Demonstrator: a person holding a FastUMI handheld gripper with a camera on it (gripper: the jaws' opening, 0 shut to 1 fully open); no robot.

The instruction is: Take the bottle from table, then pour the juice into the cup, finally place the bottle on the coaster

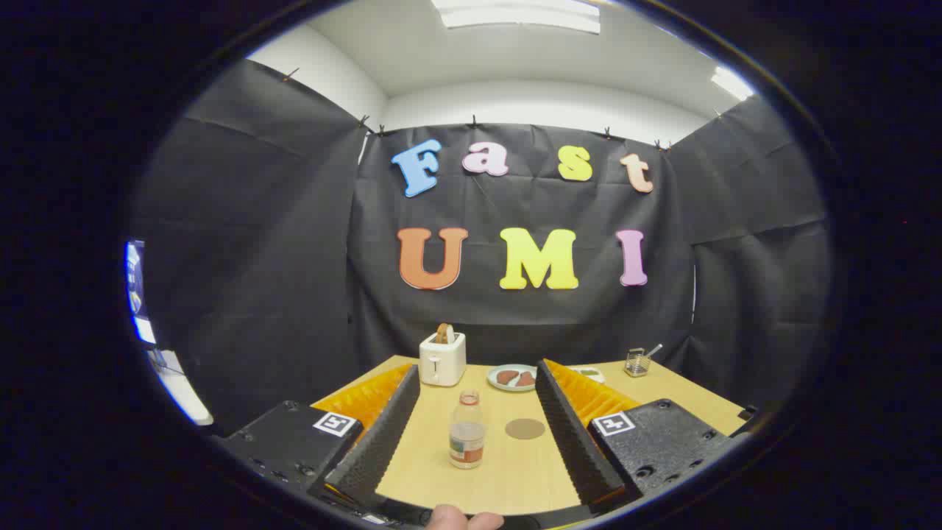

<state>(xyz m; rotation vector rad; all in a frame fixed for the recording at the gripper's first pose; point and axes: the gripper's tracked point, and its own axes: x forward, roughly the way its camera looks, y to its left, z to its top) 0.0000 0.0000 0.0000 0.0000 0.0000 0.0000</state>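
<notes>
A small clear bottle [467, 430] with a pale cap and a little juice at its bottom stands upright on the wooden table [508, 478], between my two fingers and apart from both. My gripper [478, 390] is open, the fingers spread wide to either side of the bottle. A round brown coaster [525, 428] lies flat just right of the bottle, also between the fingers. No cup can be made out from here.
A white toaster [442, 358] with a slice in it stands beyond the fingertips at the back. To its right is a plate [513, 377] with brown food, and a small wire basket [637, 361] at the far right. A fingertip [445, 517] shows at the table's near edge.
</notes>
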